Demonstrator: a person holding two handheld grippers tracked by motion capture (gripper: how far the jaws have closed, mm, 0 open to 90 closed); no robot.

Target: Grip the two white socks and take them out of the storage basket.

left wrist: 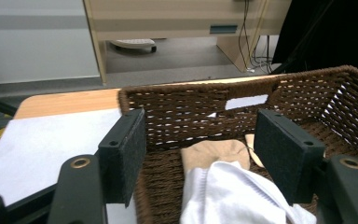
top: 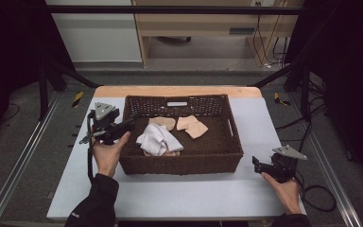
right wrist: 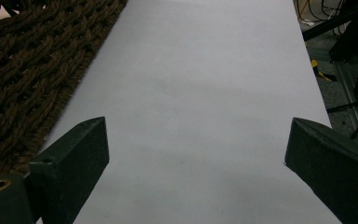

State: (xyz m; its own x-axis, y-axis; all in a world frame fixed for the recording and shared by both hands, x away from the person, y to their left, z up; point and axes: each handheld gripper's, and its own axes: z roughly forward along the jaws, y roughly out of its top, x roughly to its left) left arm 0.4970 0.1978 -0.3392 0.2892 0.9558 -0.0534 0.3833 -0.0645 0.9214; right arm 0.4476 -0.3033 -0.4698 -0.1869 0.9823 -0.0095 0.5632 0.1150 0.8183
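We have the table (top: 179, 194) covered with a pale sheet, and the brown woven basket (top: 184, 163) sits at its middle, toward the far side, so that both of our hands can reach it from either flank. Inside it lie the clothes: a white garment (top: 158, 138) bunched at the near left of the basket floor, and two tan pieces (top: 191, 126) just beyond it toward the far wall, one of them partly under the white cloth.

Our left gripper (top: 131, 122) hangs over the basket's left rim, tilted inward, its jaws spread wide and holding nothing. In the left gripper view the white garment (left wrist: 233, 193) lies directly between and below the pads, which we judge to be the line-up for a pinch on it.

Our right gripper (top: 256, 163) rests low by the basket's near right corner, over bare table (right wrist: 200, 116), jaws likewise wide apart and empty, seemingly parked out of the way.
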